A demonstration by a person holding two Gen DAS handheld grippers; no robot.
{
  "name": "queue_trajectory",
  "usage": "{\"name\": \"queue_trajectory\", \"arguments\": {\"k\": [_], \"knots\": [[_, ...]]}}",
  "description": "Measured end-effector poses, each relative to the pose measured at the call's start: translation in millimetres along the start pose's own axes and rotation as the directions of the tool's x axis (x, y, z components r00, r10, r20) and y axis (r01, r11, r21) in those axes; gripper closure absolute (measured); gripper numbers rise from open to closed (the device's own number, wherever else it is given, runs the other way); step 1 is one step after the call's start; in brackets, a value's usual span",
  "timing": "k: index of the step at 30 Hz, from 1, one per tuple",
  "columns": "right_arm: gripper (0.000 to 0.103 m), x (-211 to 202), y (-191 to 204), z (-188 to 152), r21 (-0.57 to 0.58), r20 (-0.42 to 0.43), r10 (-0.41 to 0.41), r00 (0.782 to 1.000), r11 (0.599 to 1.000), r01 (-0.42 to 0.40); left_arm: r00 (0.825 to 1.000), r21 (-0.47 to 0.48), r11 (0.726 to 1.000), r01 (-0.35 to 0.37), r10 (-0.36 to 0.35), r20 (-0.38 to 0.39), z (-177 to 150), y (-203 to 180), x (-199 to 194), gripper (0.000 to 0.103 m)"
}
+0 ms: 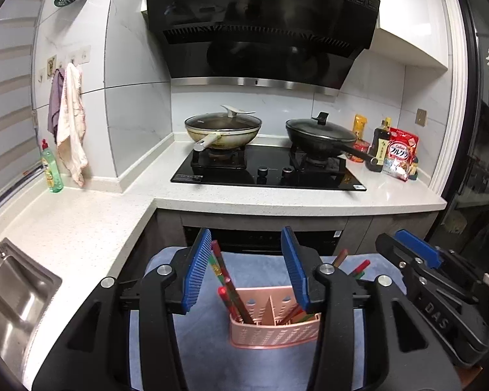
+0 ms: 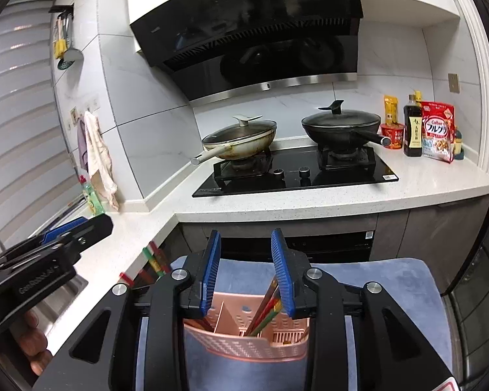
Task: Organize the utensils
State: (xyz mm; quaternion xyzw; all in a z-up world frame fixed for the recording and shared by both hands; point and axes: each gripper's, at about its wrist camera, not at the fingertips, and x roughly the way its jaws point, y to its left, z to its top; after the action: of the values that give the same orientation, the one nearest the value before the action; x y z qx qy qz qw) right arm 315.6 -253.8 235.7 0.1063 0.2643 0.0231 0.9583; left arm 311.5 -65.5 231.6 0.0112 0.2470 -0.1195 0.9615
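Observation:
A pink slotted utensil holder stands on a blue mat; it also shows in the right wrist view. Several dark chopsticks with red and green ends stand in its left compartment, and more lean in its right compartment. My left gripper is open above the holder and holds nothing. My right gripper is open above the holder, over the chopsticks in the right compartment, and holds nothing. The right gripper also shows at the right of the left wrist view.
A white L-shaped counter carries a black hob with two lidded pans, a steel sink at left, a green soap bottle, and bottles and a cereal bag at right. A dark cabinet front lies behind the mat.

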Motion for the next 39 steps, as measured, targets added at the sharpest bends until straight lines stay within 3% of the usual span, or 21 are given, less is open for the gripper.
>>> {"name": "queue_trajectory", "arguments": {"k": [5,8,14,21,29,39], "knots": [[0.061,-23,9,-12,-0.017,-0.025,-0.008,1.000,1.000,0.007,1.000,0.009,1.000,-0.018,0.019,-0.009,-10,-1,-15,0.050],[0.051,-37,14,-23,-0.041,-0.016,-0.023,1.000,0.999,0.022,0.999,0.025,0.999,-0.037,0.037,-0.008,-18,-5,-26,0.047],[0.045,-55,14,-44,-0.031,-0.046,-0.035,0.998,0.999,0.034,0.997,0.061,0.995,-0.079,0.080,-0.014,-38,-13,-43,0.033],[0.028,-80,13,-63,-0.033,-0.047,-0.072,0.996,0.997,0.071,0.994,0.077,0.992,-0.099,0.103,-0.048,-63,-20,-55,0.023],[0.019,-97,10,-81,-0.050,-0.071,-0.105,0.992,0.994,0.101,0.989,0.069,0.990,-0.122,0.127,-0.080,-86,-23,-64,0.013],[0.019,-104,11,-101,-0.081,-0.091,-0.161,0.983,0.985,0.153,0.980,0.072,0.987,-0.145,0.153,-0.128,-107,-26,-66,0.007]]}}
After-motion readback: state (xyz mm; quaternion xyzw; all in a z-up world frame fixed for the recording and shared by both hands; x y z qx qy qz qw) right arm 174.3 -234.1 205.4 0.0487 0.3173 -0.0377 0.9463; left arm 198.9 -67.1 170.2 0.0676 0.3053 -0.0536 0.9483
